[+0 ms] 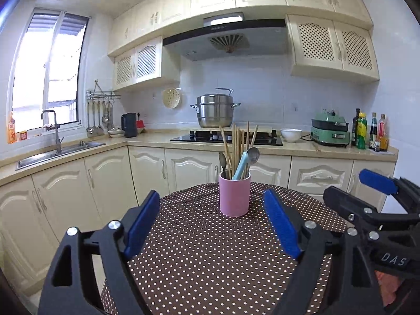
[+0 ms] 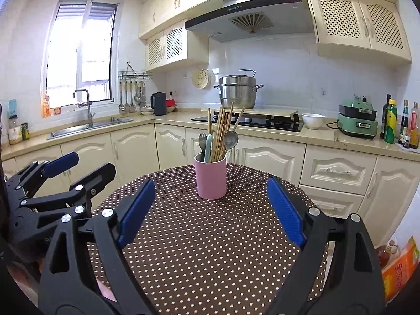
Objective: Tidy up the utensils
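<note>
On the desk (image 1: 199, 257) stands one pink cup (image 1: 234, 195), mid-far, holding all the utensils. Left hand-held gripper (image 1: 212, 223) and right hand-held gripper (image 2: 210, 210) both gape empty, near the cup but apart. Best to steady the cup, then pinch one handle high. Counted: two spoons, one fork, one blue handle (image 2: 208, 148), chopsticks (image 2: 221, 134) roughly eight.

Home kitchen, cream cabinets (image 1: 147, 170), range hood (image 1: 225, 39), gas hob (image 1: 225, 136), sink (image 1: 60, 152), seemingly lived-in.

Pink cup (image 1: 234, 195) upright on dotted surface (image 1: 210, 249). Holds wooden chopsticks (image 1: 237, 147), two metal spoons (image 1: 253, 155), a fork (image 2: 202, 141), light-blue handle (image 1: 240, 168), all standing.
</note>
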The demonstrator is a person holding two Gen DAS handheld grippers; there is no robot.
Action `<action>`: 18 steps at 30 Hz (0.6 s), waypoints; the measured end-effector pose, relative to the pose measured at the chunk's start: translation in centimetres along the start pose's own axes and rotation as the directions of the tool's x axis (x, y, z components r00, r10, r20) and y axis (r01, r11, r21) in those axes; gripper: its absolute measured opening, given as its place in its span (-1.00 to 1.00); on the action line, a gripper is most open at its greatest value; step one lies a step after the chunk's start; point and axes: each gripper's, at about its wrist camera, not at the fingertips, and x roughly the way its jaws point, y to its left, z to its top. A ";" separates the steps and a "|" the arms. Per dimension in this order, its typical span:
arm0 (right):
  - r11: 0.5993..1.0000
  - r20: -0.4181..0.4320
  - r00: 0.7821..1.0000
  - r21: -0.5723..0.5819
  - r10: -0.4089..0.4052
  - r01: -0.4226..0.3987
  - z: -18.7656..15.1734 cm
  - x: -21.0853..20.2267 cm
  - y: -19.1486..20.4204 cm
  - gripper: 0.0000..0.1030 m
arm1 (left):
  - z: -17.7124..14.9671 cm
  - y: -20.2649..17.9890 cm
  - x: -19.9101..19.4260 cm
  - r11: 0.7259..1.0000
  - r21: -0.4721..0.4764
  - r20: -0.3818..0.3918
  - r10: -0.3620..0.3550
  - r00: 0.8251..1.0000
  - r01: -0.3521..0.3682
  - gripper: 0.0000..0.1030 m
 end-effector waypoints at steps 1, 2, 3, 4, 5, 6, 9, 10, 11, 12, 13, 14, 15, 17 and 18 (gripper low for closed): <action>1.000 0.005 1.000 0.003 0.000 0.000 0.2 -0.4 -0.1 0.66 | 0.2 -0.1 -0.4 1.000 -0.003 0.003 0.000 1.000 0.000 0.58; 1.000 0.011 1.000 0.001 0.001 -0.001 0.3 -0.8 0.0 0.66 | 0.4 -0.2 -0.8 1.000 -0.005 0.005 0.003 1.000 -0.003 0.61; 1.000 0.021 1.000 -0.004 0.000 0.000 0.4 -1.2 0.0 0.67 | 0.6 -0.2 -1.2 1.000 -0.004 0.009 0.008 1.000 -0.008 0.63; 1.000 0.033 0.999 -0.006 -0.006 0.006 0.6 -1.7 0.1 0.67 | 0.9 -0.3 -1.5 1.000 -0.003 0.011 0.017 1.000 -0.017 0.67; 1.000 0.038 0.999 -0.006 -0.010 0.010 0.6 -1.9 0.0 0.67 | 1.0 -0.4 -1.7 1.000 -0.005 0.011 0.023 1.000 -0.023 0.69; 1.000 0.043 0.999 -0.002 -0.012 0.012 0.7 -2.3 0.0 0.67 | 1.1 -0.5 -1.9 1.000 -0.006 0.014 0.026 1.000 -0.026 0.69; 1.000 0.045 0.999 0.014 0.004 -0.004 0.8 -2.8 -0.4 0.67 | 1.5 -0.6 -2.7 1.000 -0.017 0.031 0.023 0.999 -0.022 0.69; 1.000 0.046 0.999 0.015 0.007 -0.008 0.8 -2.9 -0.5 0.67 | 1.6 -0.6 -3.0 1.000 -0.018 0.033 0.024 0.999 -0.023 0.69; 1.000 0.048 0.999 0.016 0.007 -0.008 0.9 -3.0 -0.5 0.67 | 1.6 -0.6 -3.1 1.000 -0.019 0.035 0.025 0.999 -0.024 0.69; 1.000 0.051 0.999 0.015 0.007 -0.007 0.9 -3.1 -0.5 0.67 | 1.6 -0.6 -3.3 0.999 -0.019 0.038 0.027 0.999 -0.026 0.69; 1.000 0.054 0.999 0.015 0.005 -0.005 1.0 -3.2 -0.5 0.67 | 1.7 -0.7 -3.4 1.000 -0.018 0.038 0.026 0.999 -0.025 0.69; 1.000 0.055 0.998 0.017 0.002 -0.003 1.0 -3.4 -0.5 0.67 | 1.7 -0.8 -3.4 1.000 -0.016 0.031 0.022 0.999 -0.021 0.69; 1.000 0.055 0.998 0.018 -0.001 0.000 1.0 -3.5 -0.5 0.67 | 1.7 -0.8 -3.4 1.000 -0.016 0.024 0.015 1.000 -0.015 0.69; 1.000 0.055 0.999 0.021 -0.001 0.000 0.9 -3.6 -0.6 0.67 | 1.7 -0.8 -3.3 1.000 -0.024 0.014 0.002 1.000 -0.002 0.69; 1.000 0.052 0.999 0.025 -0.002 0.001 0.9 -3.6 -0.7 0.68 | 1.6 -0.8 -3.3 1.000 -0.028 0.008 -0.001 1.000 0.001 0.70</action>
